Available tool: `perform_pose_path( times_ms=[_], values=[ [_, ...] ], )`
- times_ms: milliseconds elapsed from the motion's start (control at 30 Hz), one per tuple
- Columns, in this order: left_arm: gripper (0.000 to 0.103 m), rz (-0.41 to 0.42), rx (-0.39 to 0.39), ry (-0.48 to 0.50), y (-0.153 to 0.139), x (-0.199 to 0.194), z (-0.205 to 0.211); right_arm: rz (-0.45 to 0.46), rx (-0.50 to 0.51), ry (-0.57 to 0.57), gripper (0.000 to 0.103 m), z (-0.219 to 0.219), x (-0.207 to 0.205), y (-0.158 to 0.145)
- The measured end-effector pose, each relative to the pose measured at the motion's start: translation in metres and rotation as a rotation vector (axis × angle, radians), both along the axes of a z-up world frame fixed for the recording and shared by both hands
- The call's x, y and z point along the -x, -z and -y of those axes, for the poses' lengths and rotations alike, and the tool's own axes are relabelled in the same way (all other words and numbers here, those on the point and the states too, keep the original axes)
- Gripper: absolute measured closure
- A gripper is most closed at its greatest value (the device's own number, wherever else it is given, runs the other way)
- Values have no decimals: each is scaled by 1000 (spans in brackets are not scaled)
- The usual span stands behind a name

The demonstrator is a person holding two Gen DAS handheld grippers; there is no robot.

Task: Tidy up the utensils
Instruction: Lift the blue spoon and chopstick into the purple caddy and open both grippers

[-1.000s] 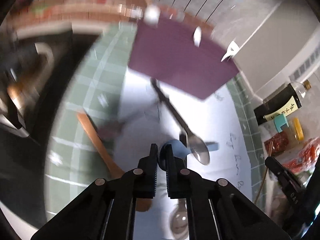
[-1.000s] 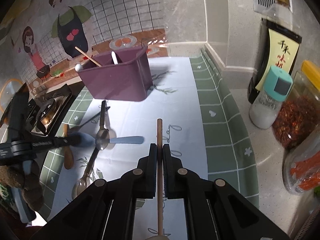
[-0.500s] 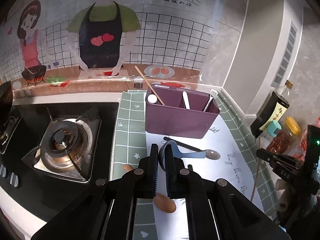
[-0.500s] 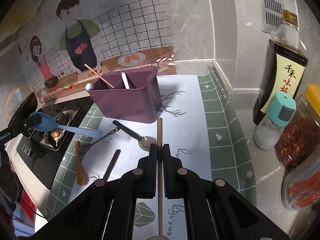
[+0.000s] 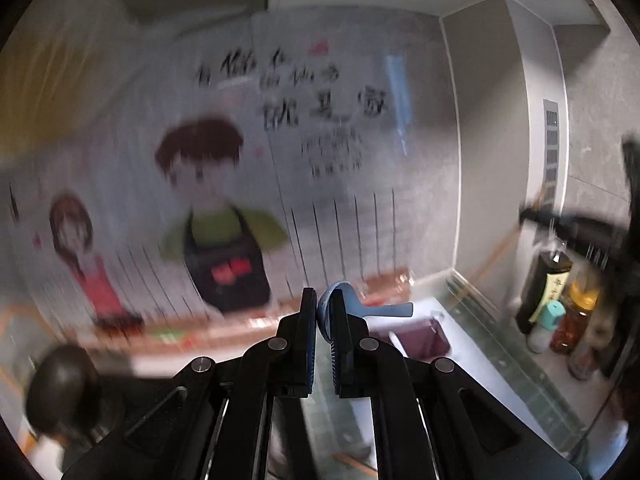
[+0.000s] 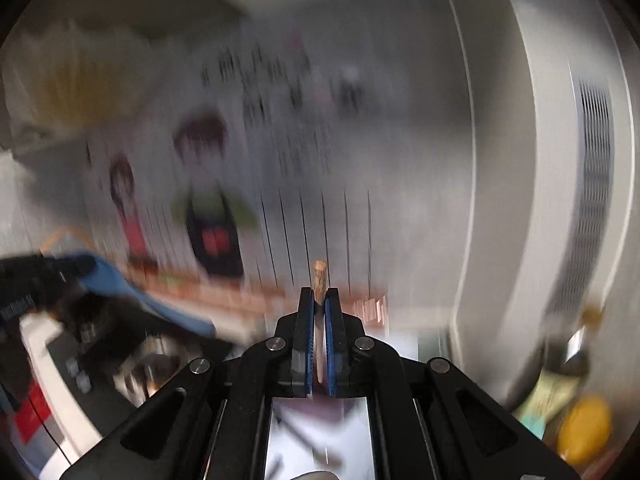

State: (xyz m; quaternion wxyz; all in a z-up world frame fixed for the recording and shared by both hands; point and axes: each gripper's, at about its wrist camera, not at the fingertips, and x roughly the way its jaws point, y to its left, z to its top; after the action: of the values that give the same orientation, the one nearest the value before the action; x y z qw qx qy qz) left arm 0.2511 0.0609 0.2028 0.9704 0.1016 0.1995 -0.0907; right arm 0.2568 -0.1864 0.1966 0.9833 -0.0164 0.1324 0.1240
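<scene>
My left gripper (image 5: pixel 323 300) is shut on the bowl of a blue spoon (image 5: pixel 362 309), whose handle sticks out to the right, high above the counter. The purple utensil holder (image 5: pixel 420 338) shows blurred, low down past the fingers. My right gripper (image 6: pixel 319 298) is shut on a wooden stick-like utensil (image 6: pixel 320 280), whose tip pokes out beyond the fingertips. In the right wrist view the blue spoon (image 6: pixel 132 294) and the left gripper (image 6: pixel 36 284) appear blurred at the left. Both views face the illustrated wall.
A stove burner (image 6: pixel 156 360) lies lower left in the right wrist view. A dark sauce bottle (image 5: pixel 544 284), a teal-capped shaker (image 5: pixel 546 320) and jars stand along the right wall. A white and green mat (image 5: pixel 476 360) covers the counter. A vent grille (image 6: pixel 592 200) sits on the right wall.
Both grippers have risen far above the counter with their utensils still held. The views now tilt up at the wall; holder and mat dropped low in the frames. Both pictures are motion-blurred.
</scene>
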Motion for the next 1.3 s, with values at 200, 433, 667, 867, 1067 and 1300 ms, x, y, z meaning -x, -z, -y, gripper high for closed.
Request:
perform_pose_path(
  times_ms=[200, 433, 667, 867, 1067, 1300],
  values=[
    [97, -43, -48, 4, -6, -48, 9, 70, 66, 4, 98, -27, -24, -32],
    [97, -197, -132, 12, 48, -108, 25, -53, 68, -14, 98, -29, -66, 19],
    [97, -316, -157, 35, 102, -154, 39, -188, 75, 0, 98, -23, -109, 80],
    [95, -423, -105, 54, 142, -180, 43, -290, 85, 2, 98, -26, -134, 122],
    [90, -491, 50, 120, 174, -186, 38, -407, 101, -12, 97, -26, -147, 161],
    [54, -491, 282, 149, 179, -180, 21, -531, 31, -53, 90, -14, -149, 187]
  ],
)
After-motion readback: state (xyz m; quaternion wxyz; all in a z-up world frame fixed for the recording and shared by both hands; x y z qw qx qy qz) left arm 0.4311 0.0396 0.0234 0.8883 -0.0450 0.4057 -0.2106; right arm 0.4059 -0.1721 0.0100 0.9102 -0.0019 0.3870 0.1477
